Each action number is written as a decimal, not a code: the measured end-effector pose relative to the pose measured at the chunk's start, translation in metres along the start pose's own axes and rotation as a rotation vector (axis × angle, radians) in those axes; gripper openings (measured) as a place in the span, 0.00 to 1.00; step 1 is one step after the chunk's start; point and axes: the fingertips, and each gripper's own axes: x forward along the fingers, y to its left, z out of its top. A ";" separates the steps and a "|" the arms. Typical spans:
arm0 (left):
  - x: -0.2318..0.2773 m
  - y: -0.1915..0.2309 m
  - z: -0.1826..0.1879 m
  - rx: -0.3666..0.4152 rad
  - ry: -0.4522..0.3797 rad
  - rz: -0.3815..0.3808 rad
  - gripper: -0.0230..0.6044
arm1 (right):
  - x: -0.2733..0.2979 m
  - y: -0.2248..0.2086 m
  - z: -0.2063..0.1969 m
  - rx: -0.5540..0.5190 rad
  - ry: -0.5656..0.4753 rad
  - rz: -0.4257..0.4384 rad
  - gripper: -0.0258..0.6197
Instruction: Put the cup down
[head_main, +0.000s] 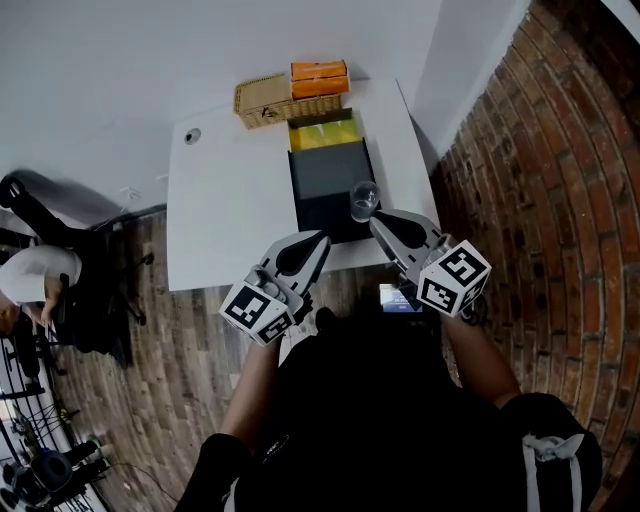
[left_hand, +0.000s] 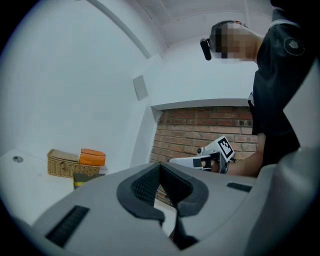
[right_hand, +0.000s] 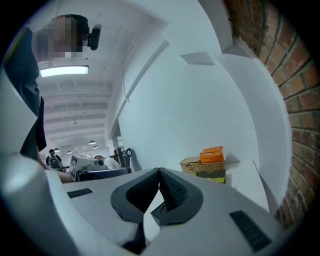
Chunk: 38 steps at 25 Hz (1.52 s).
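A clear plastic cup (head_main: 364, 201) stands upright on the black box (head_main: 325, 180), near its front right corner. My right gripper (head_main: 375, 222) is shut and empty, its tips just in front of the cup and apart from it. The left gripper (head_main: 322, 238) is also shut and empty, held over the table's front edge, left of the cup. In the left gripper view the pads (left_hand: 150, 182) meet with nothing between them. The right gripper view shows its pads (right_hand: 172, 187) closed together the same way. Neither gripper view shows the cup.
The white table (head_main: 225, 200) carries a wicker basket (head_main: 265, 98), an orange box (head_main: 319, 78) and a yellow-green item (head_main: 322, 132) behind the black box. A brick wall (head_main: 540, 150) runs along the right. A seated person (head_main: 35, 280) and chairs are at the left.
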 end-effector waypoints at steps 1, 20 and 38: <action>0.000 0.000 0.000 0.001 0.004 -0.001 0.05 | 0.001 0.000 -0.003 -0.003 0.010 -0.005 0.07; -0.012 0.016 -0.013 -0.081 0.025 0.049 0.05 | -0.002 -0.026 -0.024 0.018 0.055 -0.103 0.07; -0.012 0.016 -0.019 -0.077 0.046 0.063 0.05 | -0.011 -0.040 -0.034 -0.014 0.074 -0.182 0.07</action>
